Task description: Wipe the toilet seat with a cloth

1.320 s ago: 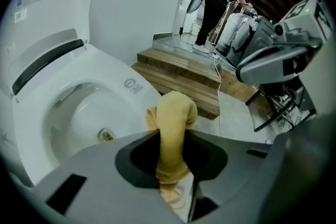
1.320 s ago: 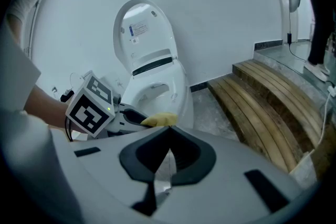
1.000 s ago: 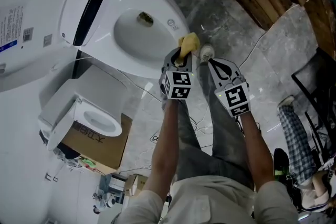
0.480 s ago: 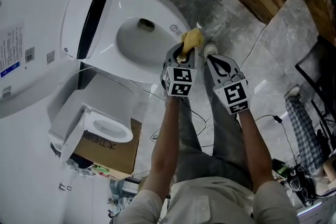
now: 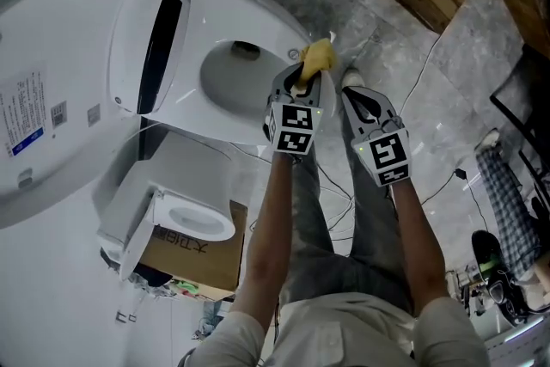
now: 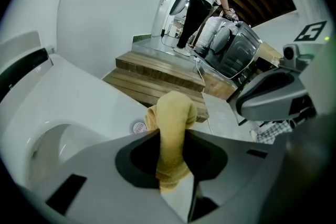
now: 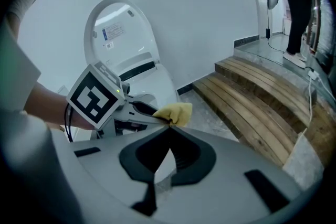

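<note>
Left gripper [image 5: 301, 86] pinches the cloth [image 5: 316, 56] at the seat's [image 5: 225, 118] right edge; contact unclear. Right gripper [image 5: 354, 92] is pressed together, empty, just right of it. Step looks like wipe start. Next: press the cloth down and sweep left along the rim.

Bunched yellow cloth [image 6: 171, 115], white toilet seat [image 5: 191, 114]

There were two toilets: one big toilet [image 5: 185, 112] and one small toilet [image 5: 163, 176]. There was one yellow cloth [image 5: 316, 56]. There were two hand-held grippers: the left hand-held gripper [image 5: 301, 84] and the right hand-held gripper [image 5: 349, 94]. Each had one cube with black squares. There was one cardboard box [image 5: 193, 258].
</note>
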